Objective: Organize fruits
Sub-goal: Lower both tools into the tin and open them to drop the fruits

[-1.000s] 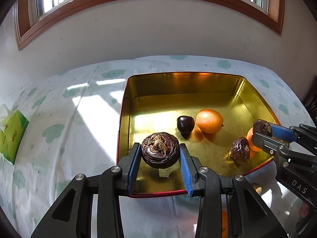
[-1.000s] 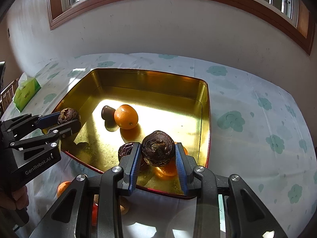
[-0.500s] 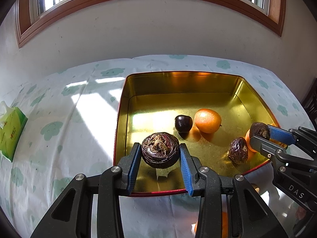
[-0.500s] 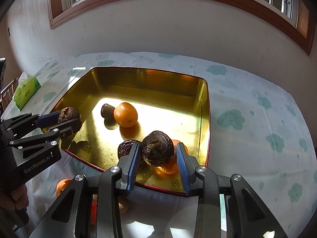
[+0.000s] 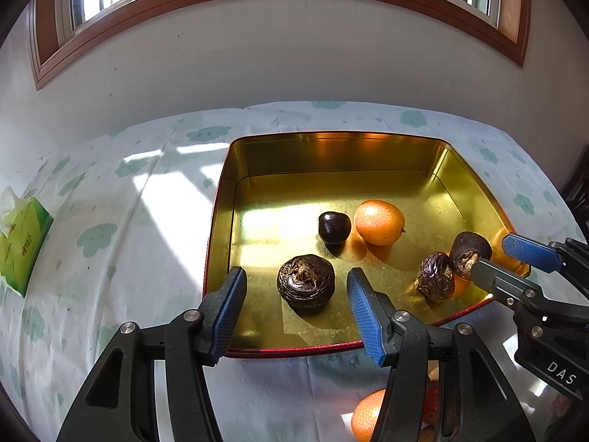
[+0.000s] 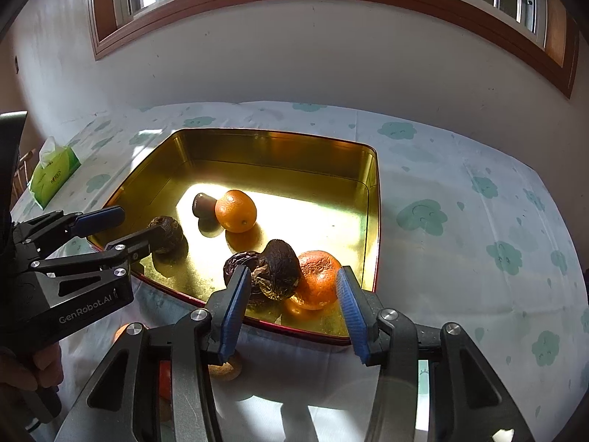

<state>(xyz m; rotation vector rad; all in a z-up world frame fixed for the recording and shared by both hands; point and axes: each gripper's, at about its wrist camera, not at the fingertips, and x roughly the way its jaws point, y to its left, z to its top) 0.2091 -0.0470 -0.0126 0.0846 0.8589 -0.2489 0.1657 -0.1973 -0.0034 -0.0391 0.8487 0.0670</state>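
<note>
A gold tin tray (image 5: 331, 154) (image 6: 279, 147) sits on the flowered tablecloth. My left gripper (image 5: 294, 302) is open; a dark wrinkled fruit (image 5: 305, 285) (image 6: 167, 234) lies on the tray floor between its fingers, free of them. My right gripper (image 6: 291, 294) (image 5: 493, 258) is open; another dark wrinkled fruit (image 6: 279, 269) (image 5: 469, 250) rests in the tray between its fingers, against a third wrinkled fruit (image 6: 239, 265) (image 5: 434, 281) and an orange (image 6: 318, 280). A second orange (image 5: 379, 221) (image 6: 235, 210) and a small dark plum (image 5: 333, 226) (image 6: 202, 204) lie mid-tray.
A green tissue pack (image 5: 22, 239) (image 6: 51, 173) lies at the table's left. More fruit lies on the cloth in front of the tray: an orange (image 5: 368, 414), partly hidden by my gripper, and a small tan piece (image 6: 224, 368). A wall and window stand behind the table.
Both grippers have opened and let go of their dark wrinkled fruits, which now rest on the tray floor. The right one's fruit settled against the orange and the other wrinkled fruit.
</note>
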